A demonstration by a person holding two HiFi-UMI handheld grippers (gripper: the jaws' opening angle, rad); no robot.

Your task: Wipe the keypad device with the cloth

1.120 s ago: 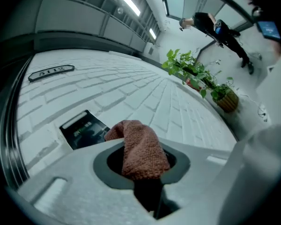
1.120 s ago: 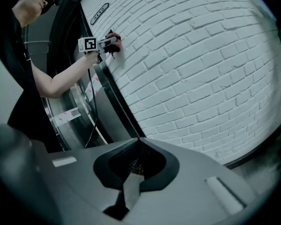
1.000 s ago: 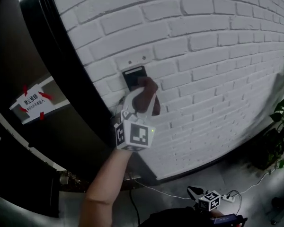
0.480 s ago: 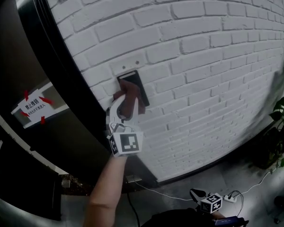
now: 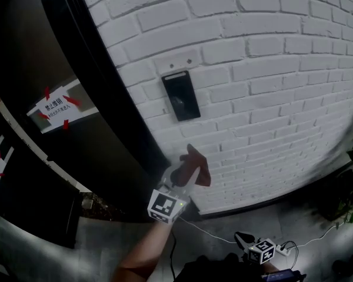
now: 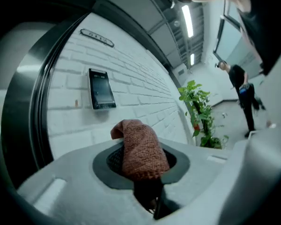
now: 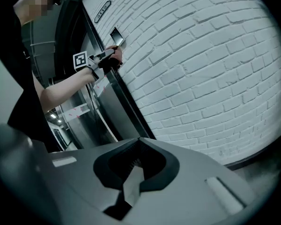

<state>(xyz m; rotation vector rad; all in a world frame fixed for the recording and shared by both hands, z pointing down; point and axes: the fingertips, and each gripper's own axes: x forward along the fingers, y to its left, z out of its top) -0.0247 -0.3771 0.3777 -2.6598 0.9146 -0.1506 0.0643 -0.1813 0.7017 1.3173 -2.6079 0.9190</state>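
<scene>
The black keypad device (image 5: 181,96) is mounted on the white brick wall (image 5: 270,69) and nothing covers it. My left gripper (image 5: 185,174) hangs below it, off the wall, shut on a reddish-brown cloth (image 5: 195,163). In the left gripper view the cloth (image 6: 140,146) bulges up out of the closed jaws, with the keypad (image 6: 101,89) some way ahead. My right gripper (image 5: 254,245) is low at the bottom edge. Its jaws (image 7: 131,186) are shut with nothing between them. From that view the left gripper (image 7: 108,57) shows far off beside the keypad (image 7: 116,33).
A black door frame (image 5: 106,98) runs left of the keypad, and the glass door beyond it carries a red-and-white sign (image 5: 57,107). A potted plant (image 5: 350,175) stands at right. A power strip and cables (image 5: 285,245) lie on the floor. A person (image 6: 243,95) stands far off.
The left gripper and its cloth were on the keypad a second ago. They have come down and away from the wall, so the keypad is now uncovered. The right gripper stayed low.
</scene>
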